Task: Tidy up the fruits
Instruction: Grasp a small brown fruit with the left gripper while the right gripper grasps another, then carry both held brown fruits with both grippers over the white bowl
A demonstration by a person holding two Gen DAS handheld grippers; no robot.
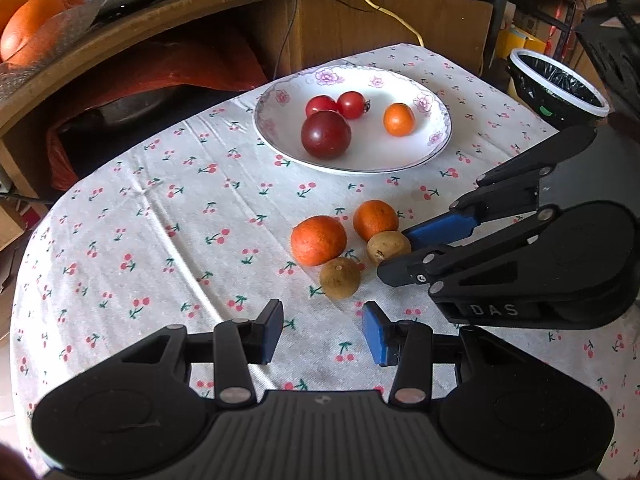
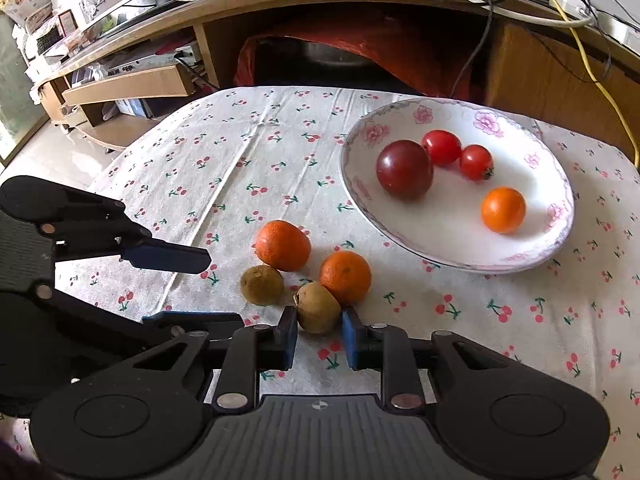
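Brown and dull-skinned, the small round fruit (image 2: 318,307) sitting between the fingers of the right tongs (image 2: 319,336) looks like a longan: thin, dry, slightly rough shell with a darker stem scar. I judge it light and fairly firm, but the shell would crack under a hard squeeze, and being round it may roll or pop out sideways. The safest hold is across its widest middle, pads level on both sides. The right tongs are spread, pads close beside the fruit but whether they touch it I cannot tell. It lies on the cherry-print cloth of the counter (image 2: 248,152), touching a small orange (image 2: 345,277) behind it. A second longan (image 2: 262,285) and another orange (image 2: 283,245) lie just beside. The left tongs (image 1: 322,332) hang open and empty above the cloth, near that second longan. The flowered plate (image 2: 556,184) already carries a dark red plum (image 2: 405,170), two cherry tomatoes (image 2: 442,147) and one small orange fruit (image 2: 503,210).
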